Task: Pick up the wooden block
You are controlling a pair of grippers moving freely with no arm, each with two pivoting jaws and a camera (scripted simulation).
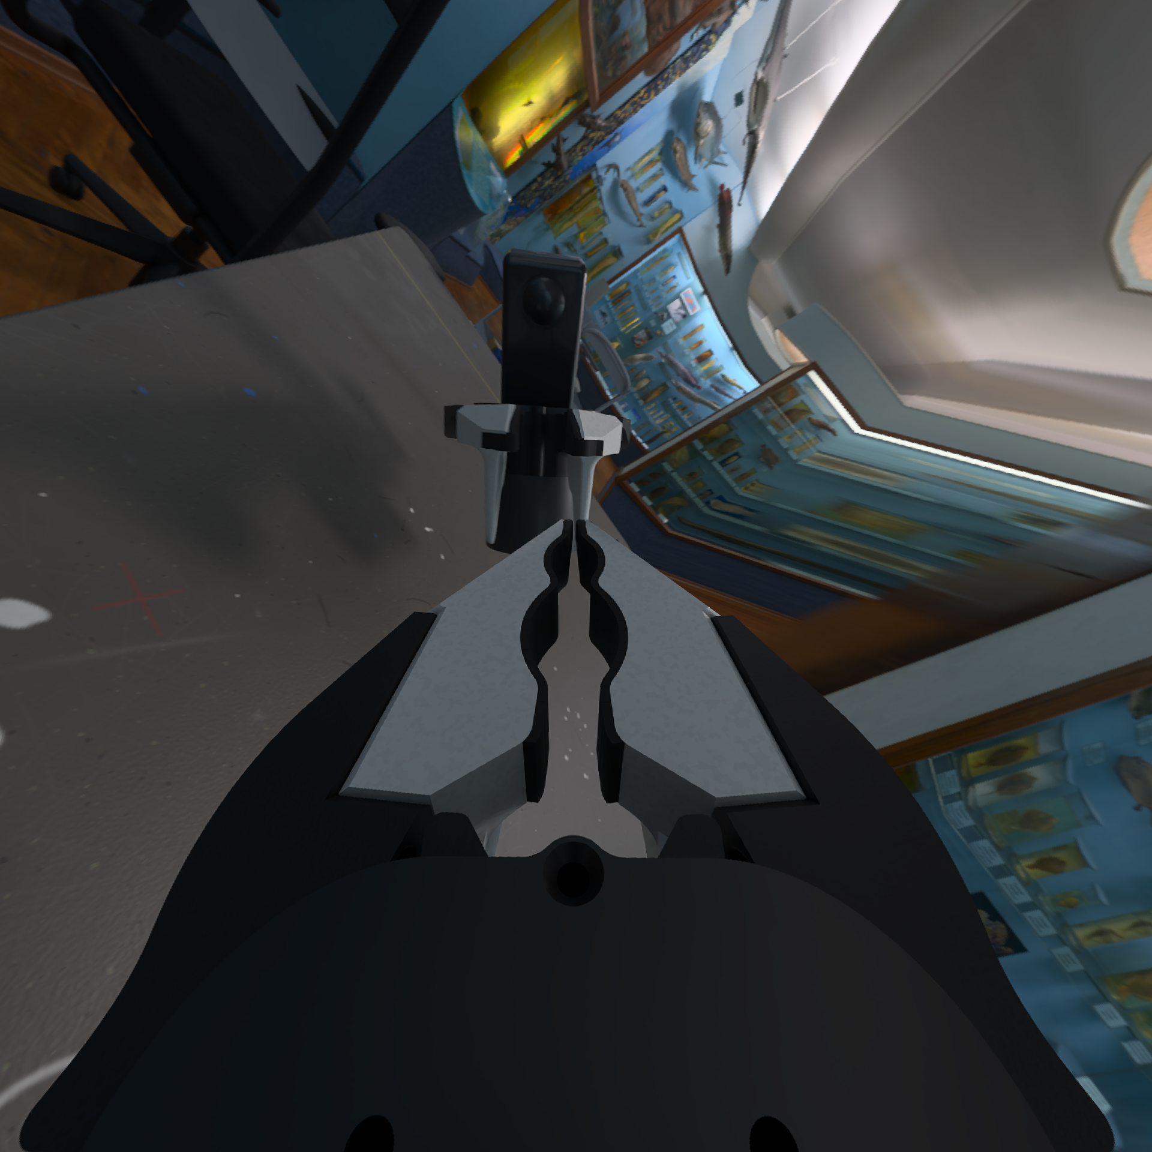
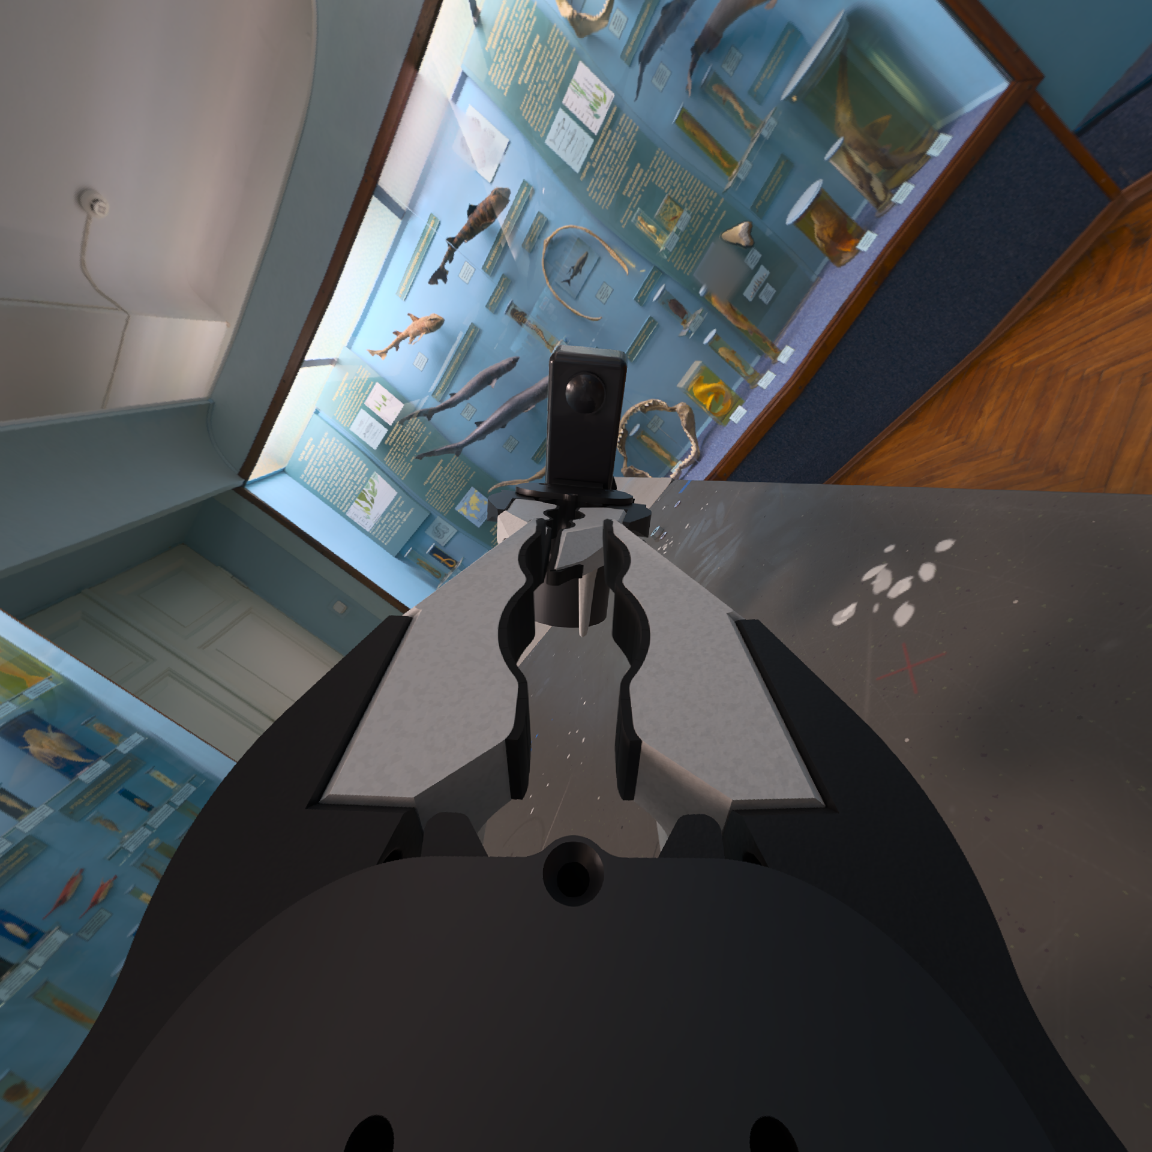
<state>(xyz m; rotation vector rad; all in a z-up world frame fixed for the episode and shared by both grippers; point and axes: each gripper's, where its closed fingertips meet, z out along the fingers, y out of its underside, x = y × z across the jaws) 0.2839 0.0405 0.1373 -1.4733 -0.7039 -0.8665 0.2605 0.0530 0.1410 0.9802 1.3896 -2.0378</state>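
No wooden block shows in either view. In the left wrist view my left gripper (image 1: 572,530) is shut and empty, its tips almost touching above the grey table (image 1: 187,561). Straight ahead and facing it is my right gripper (image 1: 536,527), with its fingers apart and nothing between them. In the right wrist view my right gripper (image 2: 573,539) is open and empty over the table edge (image 2: 873,748). The left gripper (image 2: 583,623) is just beyond its tips, fingers together. Both grippers hang above the table, tip to tip.
The table bears a red cross mark (image 1: 140,597) (image 2: 910,667) and white paint blotches (image 2: 891,586). A black office chair (image 1: 156,187) stands past the table's far edge. Glass display cases with fish (image 2: 561,249) line the walls, above a wooden floor (image 2: 1028,374).
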